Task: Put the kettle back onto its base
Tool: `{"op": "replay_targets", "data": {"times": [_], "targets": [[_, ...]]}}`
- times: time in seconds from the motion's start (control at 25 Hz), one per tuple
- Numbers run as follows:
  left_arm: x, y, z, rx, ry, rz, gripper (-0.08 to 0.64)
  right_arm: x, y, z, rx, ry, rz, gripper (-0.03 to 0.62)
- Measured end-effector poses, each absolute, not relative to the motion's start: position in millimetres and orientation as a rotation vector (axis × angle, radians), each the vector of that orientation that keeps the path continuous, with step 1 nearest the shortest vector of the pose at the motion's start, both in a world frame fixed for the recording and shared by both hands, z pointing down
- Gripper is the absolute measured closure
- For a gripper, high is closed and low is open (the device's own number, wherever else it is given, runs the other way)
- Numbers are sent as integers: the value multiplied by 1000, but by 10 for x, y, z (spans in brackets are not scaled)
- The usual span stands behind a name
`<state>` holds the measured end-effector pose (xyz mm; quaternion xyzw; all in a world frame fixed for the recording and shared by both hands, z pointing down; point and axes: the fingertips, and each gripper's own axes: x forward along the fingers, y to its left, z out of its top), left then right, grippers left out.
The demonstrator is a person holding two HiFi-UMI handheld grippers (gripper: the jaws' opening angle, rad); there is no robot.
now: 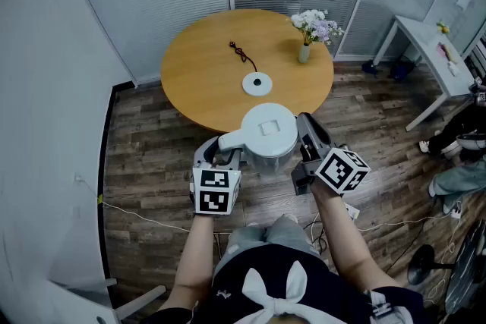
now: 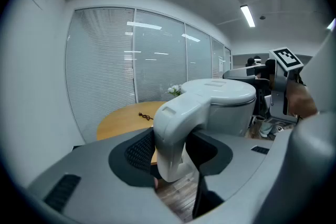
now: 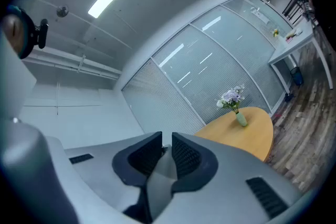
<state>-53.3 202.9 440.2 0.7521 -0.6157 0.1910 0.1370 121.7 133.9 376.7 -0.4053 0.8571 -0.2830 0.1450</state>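
Observation:
A white and grey kettle (image 1: 267, 131) hangs in the air above the wooden floor, just in front of the round wooden table (image 1: 197, 72). My left gripper (image 1: 221, 154) is shut on its handle (image 2: 173, 128), whose pads press both sides. The kettle body (image 2: 223, 99) stands upright beyond the jaws. My right gripper (image 1: 307, 136) sits close by the kettle's right side, shut (image 3: 167, 150), with nothing between its pads. The round white base (image 1: 257, 84) lies near the table's middle, its dark cord (image 1: 241, 54) trailing toward the far side.
A small vase of flowers (image 1: 305, 49) stands at the table's far right, near the base. A white desk (image 1: 425, 42) and a seated person's legs (image 1: 463, 155) are at the right. Cables (image 1: 144, 218) run over the floor.

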Motion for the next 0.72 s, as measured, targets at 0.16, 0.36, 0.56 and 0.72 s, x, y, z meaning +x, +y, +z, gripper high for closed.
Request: {"op": "replay_targets", "data": {"times": [0.16,0.36,0.56,0.72], "targets": [[-539,2027,4377,2185,-1773,554,364,1208,1360,3742,-1167,2449,-837,532],[-514,2062,4387,2195,-1763,551,364,1239,1393,3766,-1176,2427,-867,532],[-550,2024,4421,2180,-1757,552,364,1217,1350,3811,-1190,2439,-885,532],[-557,2008,4444,2179,-1766,569,364,1210,1333,3858,-1182,2450,-896,532]]}}
